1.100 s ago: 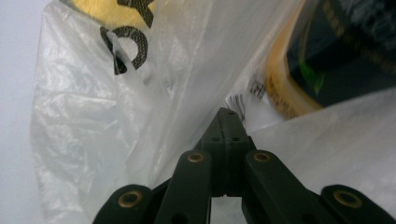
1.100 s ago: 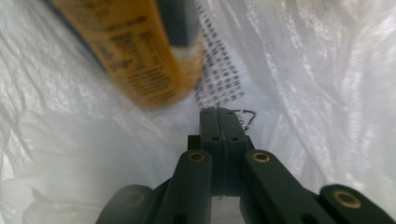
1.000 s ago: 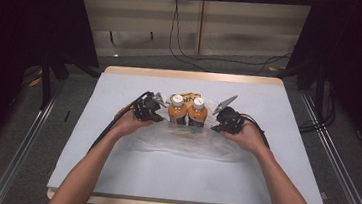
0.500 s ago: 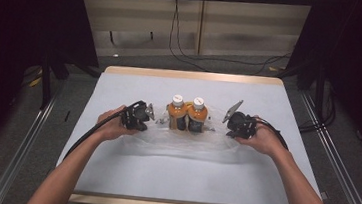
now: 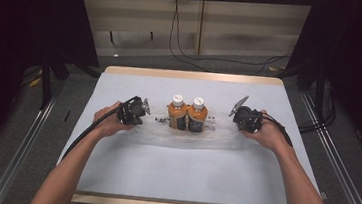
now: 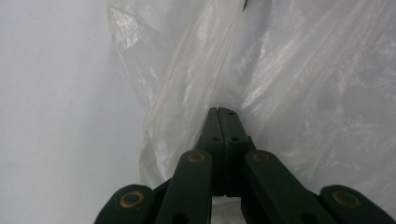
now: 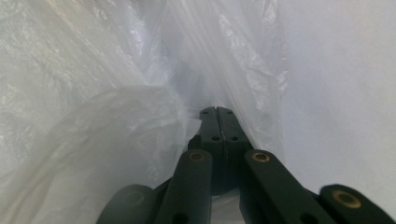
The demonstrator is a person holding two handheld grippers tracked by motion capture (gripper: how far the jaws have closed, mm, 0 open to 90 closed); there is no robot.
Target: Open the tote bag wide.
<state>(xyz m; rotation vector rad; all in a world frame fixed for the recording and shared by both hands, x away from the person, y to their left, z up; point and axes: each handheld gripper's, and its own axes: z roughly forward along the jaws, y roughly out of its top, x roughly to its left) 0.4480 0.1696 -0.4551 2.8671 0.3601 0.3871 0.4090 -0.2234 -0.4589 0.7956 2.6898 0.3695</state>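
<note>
I see the clear plastic bag (image 5: 186, 135) stretched flat on the table (image 5: 181, 182), and two upright orange bottles (image 5: 187, 115) touching side by side at its middle.

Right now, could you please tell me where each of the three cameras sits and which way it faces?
High view: fixed above the person's side, looking forward and down on the table; both forearms, the left gripper and right gripper flank two bottles.
Left gripper view: rides on the left gripper, looking along its shut jaws pinching the clear plastic bag.
Right gripper view: rides on the right gripper, looking along shut jaws into the same bag.
Shared: both gripper views show crumpled bag film and the pale tabletop.
</note>
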